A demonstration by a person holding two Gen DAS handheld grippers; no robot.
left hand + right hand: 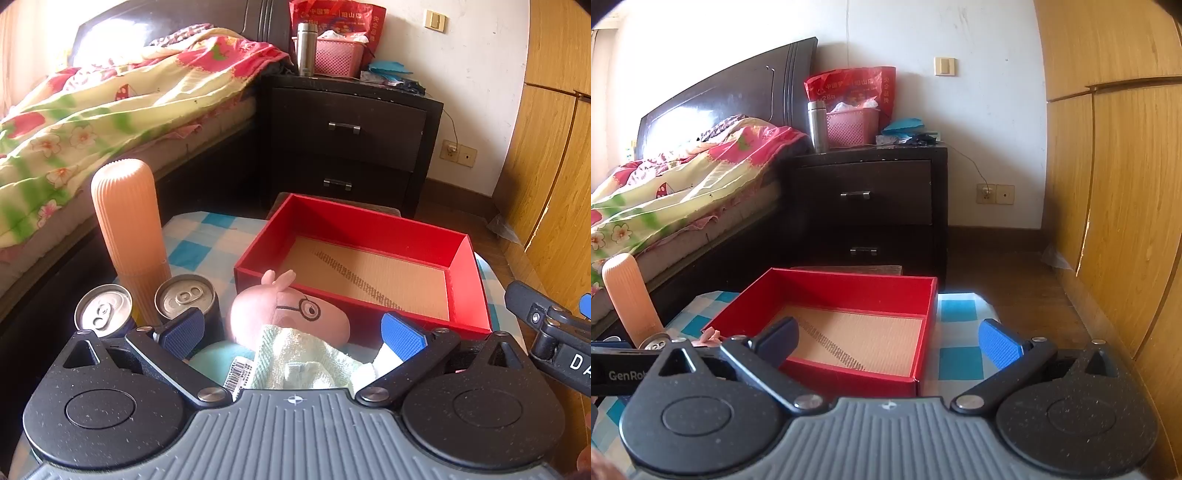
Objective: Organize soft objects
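My left claw [291, 334] gapes over the plush [291, 314] – if I close carelessly I may knock the cans [184, 295] – right claw [888, 341] gapes, empty, over the box [925, 354].

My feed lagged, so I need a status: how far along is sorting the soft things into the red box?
Done: nothing yet; the red box shows only its bare cardboard floor. In hand: the left gripper is open around the pig plush and the pale towel on it, without gripping them. The right gripper is open and holds nothing. Left: grasp the plush and towel and place them in the box.
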